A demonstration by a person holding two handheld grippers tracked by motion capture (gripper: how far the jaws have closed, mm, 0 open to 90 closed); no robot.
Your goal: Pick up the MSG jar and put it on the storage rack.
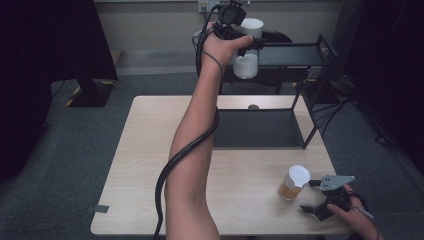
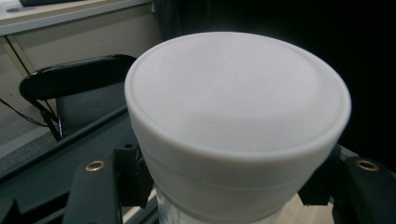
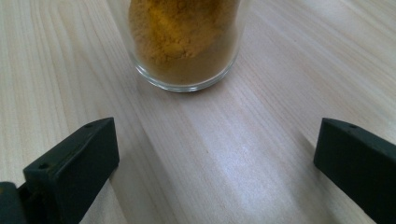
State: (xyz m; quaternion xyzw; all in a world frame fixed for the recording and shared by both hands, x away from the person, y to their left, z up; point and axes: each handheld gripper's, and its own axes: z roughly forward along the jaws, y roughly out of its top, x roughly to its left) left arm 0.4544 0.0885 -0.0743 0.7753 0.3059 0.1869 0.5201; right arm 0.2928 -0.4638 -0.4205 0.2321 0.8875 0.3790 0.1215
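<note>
White-lidded clear glass jar of white powder point(image 1: 246, 64): hung in the air at the far side of the scene, level with the left end of the rack's top tier. Could not be told whether over that tier or just in front of it.

Pale wooden table point(image 1: 150, 165): lay mostly bare, with the work split between its far edge and its near right corner.

Black metal two-tier shelf rack point(image 1: 295, 54): stood at the table's far right. Looked the likely landing place, so called for an approach from above the tier's raised rim rather than across it.

Clamped jar, seen close in the left gripper view by its broad white lid point(image 2: 238, 93): sat upright between the jaws, gripped just under the lid. Needed to be kept level on the way, since a neck grip lets a heavy base swing. Needed a slow descent until the base met the tier, and only then a release.

Second glass jar, with a white lid and yellow-brown powder point(image 1: 294, 182): stood on the table near the right corner, untouched.

Left gripper point(image 1: 250, 44): was closed firmly on the white-powder jar, at the end of an outstretched forearm, with its thick black cable draped along the arm. Wanted slack in that cable, to avoid a tug.

Right gripper point(image 1: 311, 196): rested low just beside the yellow-brown jar, jaws spread wide and holding nothing. Was best left apart from that jar, to avoid nudging it.
</note>
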